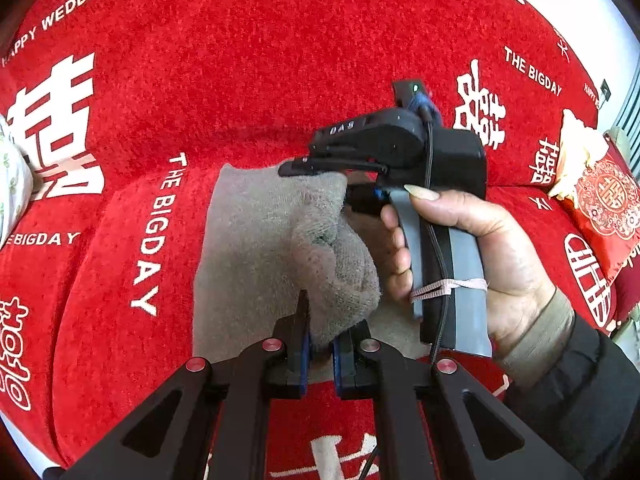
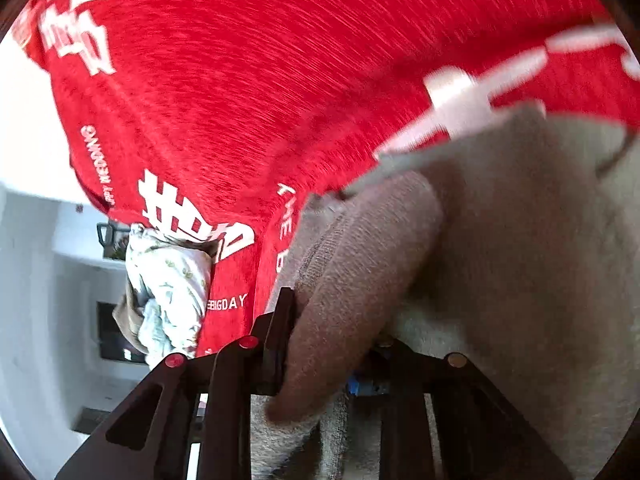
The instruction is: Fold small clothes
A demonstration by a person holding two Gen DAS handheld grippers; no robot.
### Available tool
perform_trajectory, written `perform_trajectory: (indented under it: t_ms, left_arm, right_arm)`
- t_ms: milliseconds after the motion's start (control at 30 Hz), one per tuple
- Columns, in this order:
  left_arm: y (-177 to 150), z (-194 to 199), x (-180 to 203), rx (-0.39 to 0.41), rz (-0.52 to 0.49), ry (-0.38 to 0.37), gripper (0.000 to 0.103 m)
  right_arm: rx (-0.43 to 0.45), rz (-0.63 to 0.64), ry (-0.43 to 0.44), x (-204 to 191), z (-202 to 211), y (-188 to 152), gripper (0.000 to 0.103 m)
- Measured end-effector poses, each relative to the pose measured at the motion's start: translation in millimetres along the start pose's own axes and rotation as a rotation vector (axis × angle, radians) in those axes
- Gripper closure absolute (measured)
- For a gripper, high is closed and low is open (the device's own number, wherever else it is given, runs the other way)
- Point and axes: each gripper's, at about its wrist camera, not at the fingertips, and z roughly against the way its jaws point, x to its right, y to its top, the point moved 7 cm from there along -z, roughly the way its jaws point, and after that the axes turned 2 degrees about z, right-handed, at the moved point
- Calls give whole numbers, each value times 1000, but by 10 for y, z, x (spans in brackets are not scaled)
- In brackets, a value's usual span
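Here, going from left to right, a white floral bundle of cloth [image 1: 12, 184] sits at the far left edge of the red cover [image 1: 248, 80], which carries white lettering and spreads under everything. At the middle lies the grey knitted garment [image 1: 244, 248], flat on the cover with one part bunched up and lifted. My left gripper [image 1: 320, 354] has its jaws closed tight on that bunched fold, the blue pads pressing the knit from both sides. To the right of it, my right hand [image 1: 480, 256] grips the handle of my right gripper [image 1: 316, 170], whose thin black fingers lie on the far upper edge of the garment. In the right wrist view, blurred, a brown-grey fold [image 2: 360, 280] passes between those jaws, which stand only narrowly apart; I cannot tell whether they press it. At the far right a red patterned cushion [image 1: 608, 200] rests on the cover.
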Motion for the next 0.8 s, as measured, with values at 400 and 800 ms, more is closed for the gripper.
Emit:
perform_trajectory:
  t_ms: [400, 800]
  left_arm:
    - [30, -14, 536, -7, -68, -38, 94]
    - [-115, -400, 1265, -82, -194, -52, 94]
  right_arm:
    - [59, 151, -64, -123, 589, 243, 84]
    - [55, 287, -191, 249, 990, 392, 84]
